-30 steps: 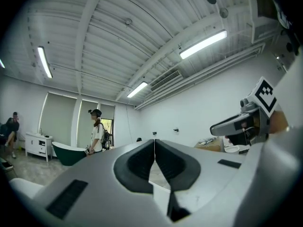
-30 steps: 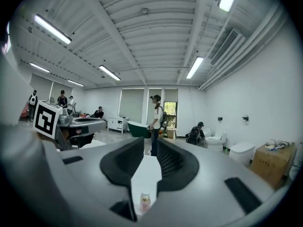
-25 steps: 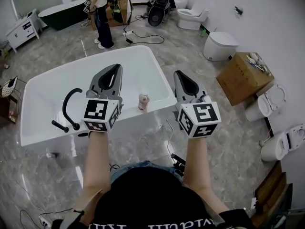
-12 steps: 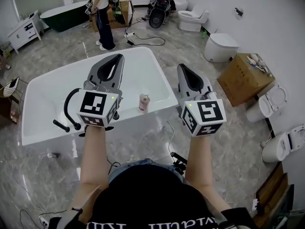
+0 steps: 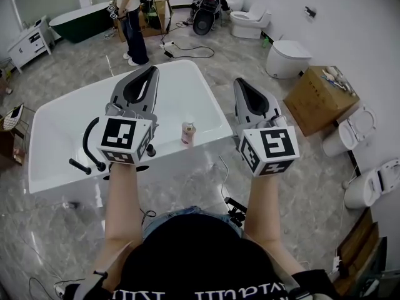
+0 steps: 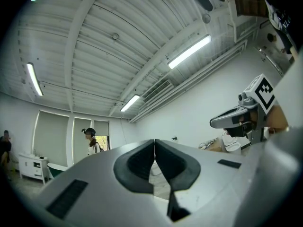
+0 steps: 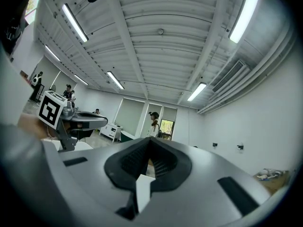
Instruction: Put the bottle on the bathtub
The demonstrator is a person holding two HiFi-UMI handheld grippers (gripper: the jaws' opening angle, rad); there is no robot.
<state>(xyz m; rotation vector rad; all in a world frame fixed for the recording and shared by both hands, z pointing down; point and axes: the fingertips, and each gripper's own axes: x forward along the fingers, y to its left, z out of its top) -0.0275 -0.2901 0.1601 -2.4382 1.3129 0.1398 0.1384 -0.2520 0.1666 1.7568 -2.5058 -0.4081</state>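
A small pinkish bottle [image 5: 189,133] with a white cap stands upright on the near rim of the white bathtub [image 5: 59,127], between my two grippers in the head view. My left gripper [image 5: 152,71] hovers over the tub to the bottle's left, jaws shut and empty. To the bottle's right, my right gripper [image 5: 240,82] is held above the tub's corner, also shut on nothing. Both point upward: the left gripper view shows closed fingertips [image 6: 155,146] against ceiling and wall. The right gripper view shows the same [image 7: 149,144]. Neither touches the bottle.
A black curved faucet [image 5: 92,144] sits on the tub's left rim. A cardboard box [image 5: 320,99] and toilets [image 5: 289,58] line the right wall. A person [image 5: 132,17] stands beyond the tub. Cables [image 5: 187,47] lie on the marble floor; a dark tub [image 5: 78,20] is far left.
Both grippers have risen slightly toward the camera, the left shifting a little left. The bottle has stayed in place on the rim.
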